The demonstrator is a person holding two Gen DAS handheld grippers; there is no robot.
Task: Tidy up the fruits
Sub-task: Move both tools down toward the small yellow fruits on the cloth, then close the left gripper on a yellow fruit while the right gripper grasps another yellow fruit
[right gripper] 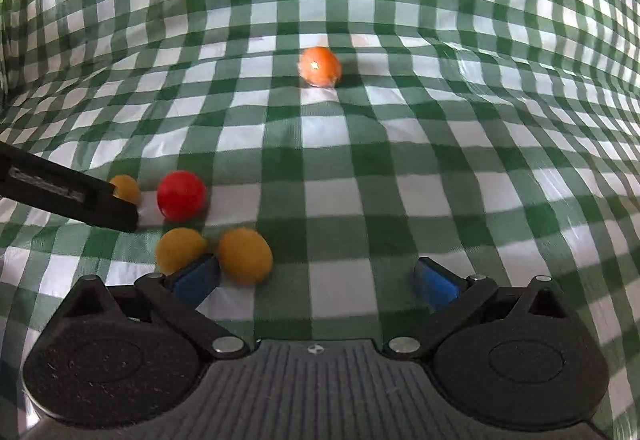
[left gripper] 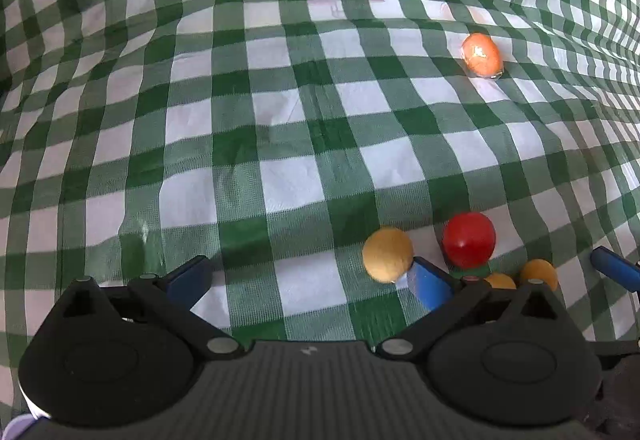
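Both my grippers stand wide open and hold nothing: the left gripper (left gripper: 310, 280) and the right gripper (right gripper: 316, 278) hover low over the green-and-white checked plastic cloth (left gripper: 280, 80) on the tabletop. Near me cluster a smooth red ball-shaped fruit (right gripper: 181, 195) and three matte yellow-orange round fruits (right gripper: 245, 256); a shiny orange fruit (right gripper: 320, 66) lies far off, alone. They look light, hard and apt to roll, so I'd pinch across the widest part. The cloth is wrinkled and glossy, probably slippery.
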